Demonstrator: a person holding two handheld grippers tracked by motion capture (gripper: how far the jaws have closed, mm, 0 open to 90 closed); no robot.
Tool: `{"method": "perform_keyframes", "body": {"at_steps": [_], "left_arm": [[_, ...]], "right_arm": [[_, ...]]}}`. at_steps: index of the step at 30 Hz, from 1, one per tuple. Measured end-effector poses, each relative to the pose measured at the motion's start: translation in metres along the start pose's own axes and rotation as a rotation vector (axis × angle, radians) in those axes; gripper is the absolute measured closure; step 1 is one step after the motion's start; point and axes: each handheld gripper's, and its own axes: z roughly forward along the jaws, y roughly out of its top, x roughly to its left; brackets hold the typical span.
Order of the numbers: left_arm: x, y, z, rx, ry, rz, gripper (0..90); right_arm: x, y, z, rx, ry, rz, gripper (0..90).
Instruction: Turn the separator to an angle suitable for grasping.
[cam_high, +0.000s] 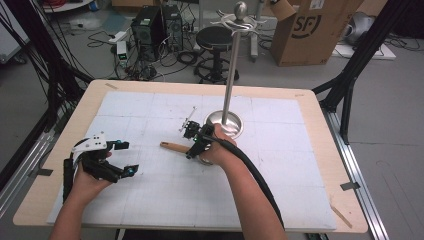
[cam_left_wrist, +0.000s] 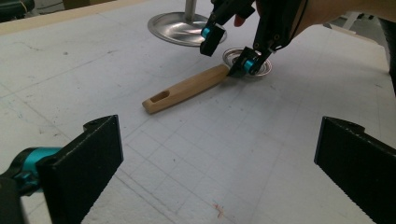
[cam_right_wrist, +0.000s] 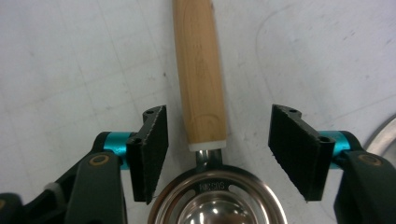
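Note:
A small metal ladle lies flat on the white mat (cam_high: 150, 190), its wooden handle (cam_high: 170, 146) (cam_left_wrist: 187, 87) (cam_right_wrist: 201, 79) pointing left. Its steel bowl (cam_left_wrist: 262, 70) (cam_right_wrist: 217, 200) rests just in front of the stand's base. My right gripper (cam_high: 192, 145) (cam_left_wrist: 228, 52) (cam_right_wrist: 217, 149) points down over the spot where handle meets bowl. The jaws straddle the handle's end with a gap on each side, so it is open and touching nothing. My left gripper (cam_high: 125, 157) (cam_left_wrist: 215, 163) hovers low at the mat's left side, open and empty, facing the ladle.
A tall steel stand (cam_high: 231, 65) with hooks at its top rises from a round metal base (cam_high: 225, 125) right behind the right hand. The wooden table (cam_high: 320, 150) edges the mat. A stool (cam_high: 215, 40), computer cases and a cardboard box (cam_high: 310, 30) stand on the floor beyond.

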Motion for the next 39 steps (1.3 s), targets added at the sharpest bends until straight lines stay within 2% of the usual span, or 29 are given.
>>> {"method": "perform_keyframes", "body": {"at_steps": [4,5,6,11,21,22,39], "left_arm": [[0.0001,0.0,0.0002,0.001,0.0,0.001,1.7],[-0.0002,0.0002,0.0002,0.001,-0.001,0.002,1.7],[-0.0004,0.0004,0.0001,-0.003,-0.001,0.004,1.7],[-0.0001,0.0001,0.0001,-0.001,-0.001,0.0,1.7],[-0.0004,0.0,0.0009,0.009,-0.001,0.007,1.7],[-0.0003,-0.0001,0.001,0.008,-0.001,0.005,1.7],[-0.0005,-0.0001,0.0013,0.009,-0.003,0.006,1.7]], "right_arm": [[0.0014,0.0002,0.0051,0.04,-0.013,-0.019,43.7],[0.0023,0.0007,0.0055,0.037,-0.01,-0.017,46.6],[0.003,0.0018,0.0067,0.039,0.013,-0.028,52.1],[0.0037,0.0019,0.0102,0.058,0.004,-0.037,55.5],[0.0003,0.0011,0.0104,0.06,0.041,-0.024,63.2],[-0.0003,0.0008,0.0101,0.061,0.04,-0.025,66.6],[-0.0004,-0.001,0.0095,0.059,0.041,-0.003,69.2]]}}
